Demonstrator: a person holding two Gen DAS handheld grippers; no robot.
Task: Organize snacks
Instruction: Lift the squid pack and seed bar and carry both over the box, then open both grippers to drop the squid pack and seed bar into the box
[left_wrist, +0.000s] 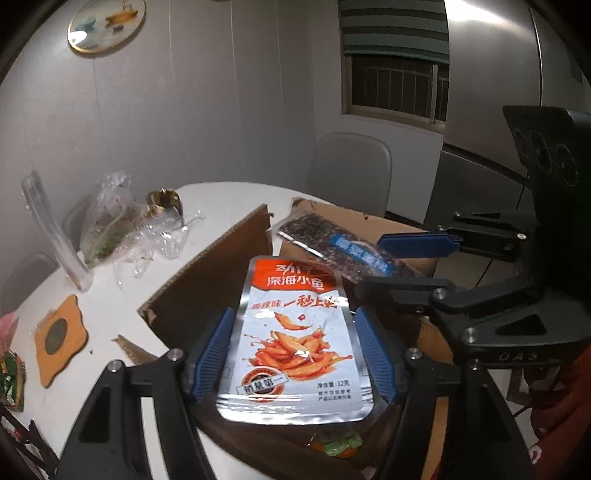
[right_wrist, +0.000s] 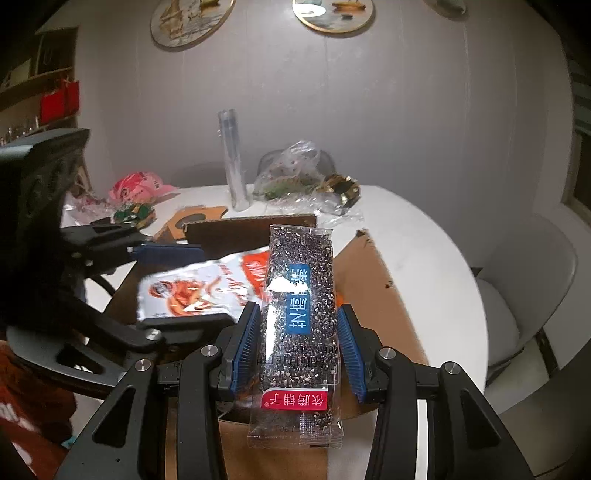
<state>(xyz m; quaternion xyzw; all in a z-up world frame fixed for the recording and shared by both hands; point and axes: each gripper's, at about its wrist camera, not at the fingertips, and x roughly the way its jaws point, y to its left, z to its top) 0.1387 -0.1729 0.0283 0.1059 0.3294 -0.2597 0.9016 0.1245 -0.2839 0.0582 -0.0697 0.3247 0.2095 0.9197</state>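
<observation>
A: We hold the silver foil fish-snack pouch in the left tool, over the open brown cardboard box.

B: Light, slippery; we grip its side edges. Our right tool clamps the clear sesame bar packet above that box; stiff, brittle.

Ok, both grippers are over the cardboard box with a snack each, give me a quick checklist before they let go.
1. Left gripper clamps the fish snack pouch by its side edges: ok.
2. Right gripper clamps the sesame bar packet: ok.
3. Both packs over the open cardboard box: ok.
4. Box flaps folded out of the way: ok.
5. Room left inside the box: cannot tell.
6. The two grippers apart: ok, but close.
</observation>
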